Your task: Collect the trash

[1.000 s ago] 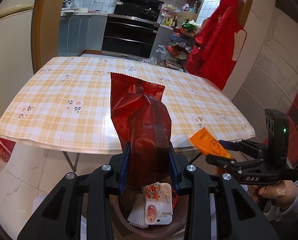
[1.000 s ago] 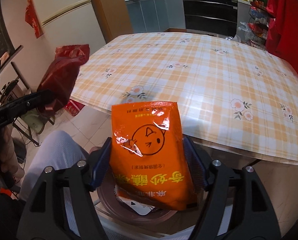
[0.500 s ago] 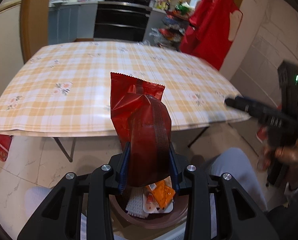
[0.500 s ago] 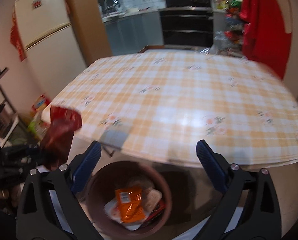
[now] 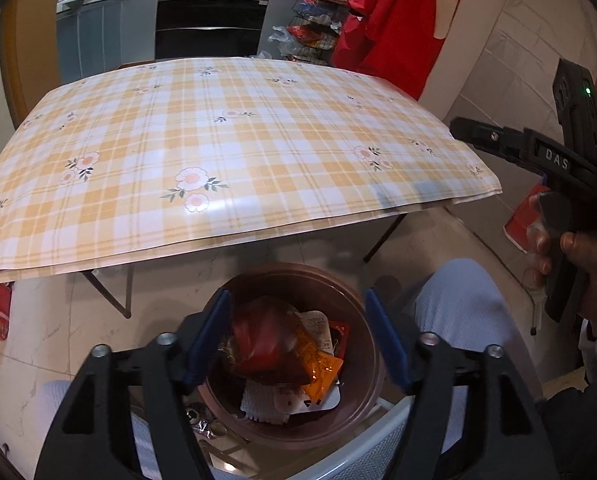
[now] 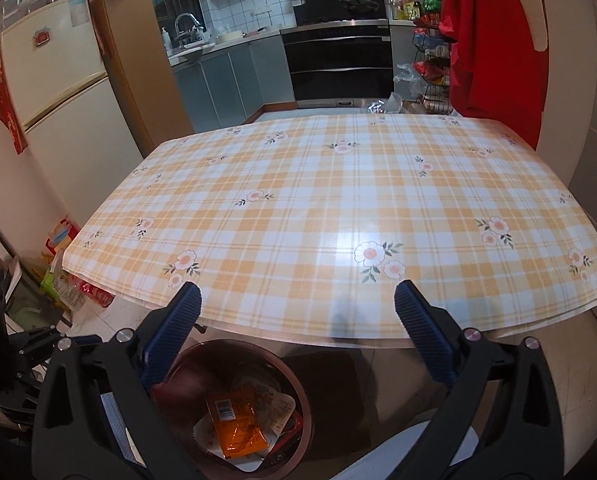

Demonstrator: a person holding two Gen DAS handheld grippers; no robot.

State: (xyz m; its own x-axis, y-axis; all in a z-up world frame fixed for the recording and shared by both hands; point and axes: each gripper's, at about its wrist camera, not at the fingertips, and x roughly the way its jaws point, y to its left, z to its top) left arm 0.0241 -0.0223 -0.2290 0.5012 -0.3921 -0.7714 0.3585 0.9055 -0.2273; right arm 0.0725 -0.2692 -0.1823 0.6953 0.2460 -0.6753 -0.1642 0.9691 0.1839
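Both tongs stand wide and empty: the left tongs (image 5: 296,340), whose jaws have just been opening, hang directly above the bin (image 5: 372,344), where the red wrapper (image 5: 262,340) and orange packet (image 6: 236,426) lie. The right tongs (image 6: 298,320) are above the near edge of the table (image 6: 338,208), beyond the bin. Risk: the wrappers are piled high, so lowering either tongs could knock the bin or flick them out.

Red bag (image 5: 264,340) atop orange wrapper (image 5: 318,368) in bin (image 5: 372,344).
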